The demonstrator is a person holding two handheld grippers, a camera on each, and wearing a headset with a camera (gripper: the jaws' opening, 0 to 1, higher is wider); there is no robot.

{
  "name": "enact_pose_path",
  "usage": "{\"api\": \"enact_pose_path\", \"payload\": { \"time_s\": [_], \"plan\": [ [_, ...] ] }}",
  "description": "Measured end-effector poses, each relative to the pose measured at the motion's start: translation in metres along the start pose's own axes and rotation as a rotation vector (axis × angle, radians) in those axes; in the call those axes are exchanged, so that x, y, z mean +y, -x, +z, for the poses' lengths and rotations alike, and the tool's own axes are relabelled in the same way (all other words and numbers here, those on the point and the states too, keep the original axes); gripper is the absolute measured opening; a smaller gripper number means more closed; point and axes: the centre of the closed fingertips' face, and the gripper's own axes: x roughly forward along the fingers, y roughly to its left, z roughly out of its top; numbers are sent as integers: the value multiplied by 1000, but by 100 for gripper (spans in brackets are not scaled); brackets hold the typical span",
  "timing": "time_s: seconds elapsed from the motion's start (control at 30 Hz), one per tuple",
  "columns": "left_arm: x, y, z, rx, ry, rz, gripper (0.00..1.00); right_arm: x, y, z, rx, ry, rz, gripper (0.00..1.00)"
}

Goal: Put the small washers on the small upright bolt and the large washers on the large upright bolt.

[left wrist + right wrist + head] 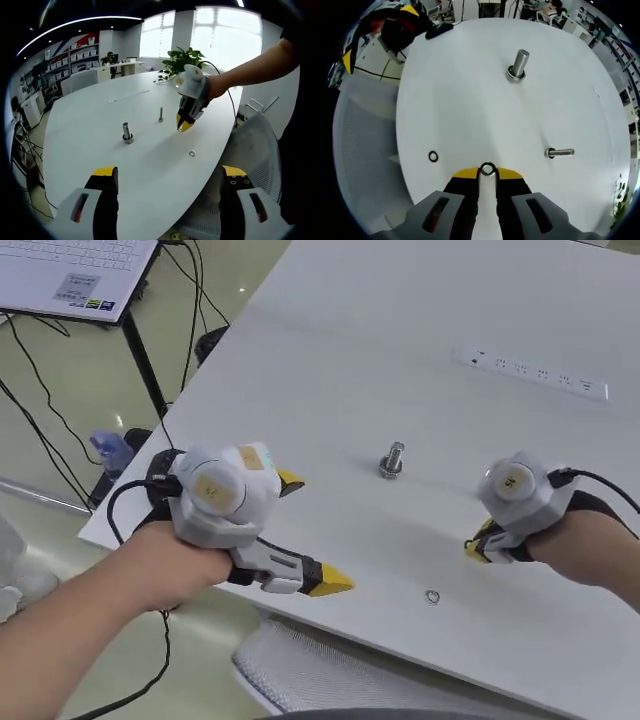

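The large upright bolt (391, 460) (127, 132) (519, 64) stands mid-table with a washer round its base. The small bolt (161, 114) (560, 152) stands farther on, close to my right gripper. My right gripper (478, 545) (183, 125) (488, 174) is shut on a metal washer (488, 164) pinched at its yellow tips, just above the table. A small loose washer (431, 597) (192, 153) (433, 156) lies near the front edge. My left gripper (312, 532) (168, 175) hovers open over the table's near left part, holding nothing.
A white power strip (530, 373) lies at the far side of the white table (350, 350). A laptop (70, 275) sits on a stand to the left, with cables hanging below. A mesh chair (320, 670) stands at the table's front edge.
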Motion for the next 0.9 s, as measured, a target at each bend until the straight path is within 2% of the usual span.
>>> {"api": "enact_pose_path", "payload": {
  "time_s": [0.37,0.57,0.9],
  "plan": [
    [-3,-7,4,-1,-14,14,79,-27,17,-23,11,-23,-32,12],
    [0,-8,9,-17,-26,19,77,-41,21,-23,3,-34,-46,12],
    [4,-9,9,-16,-14,15,79,-61,23,-14,-8,-50,-59,12]
  ]
}}
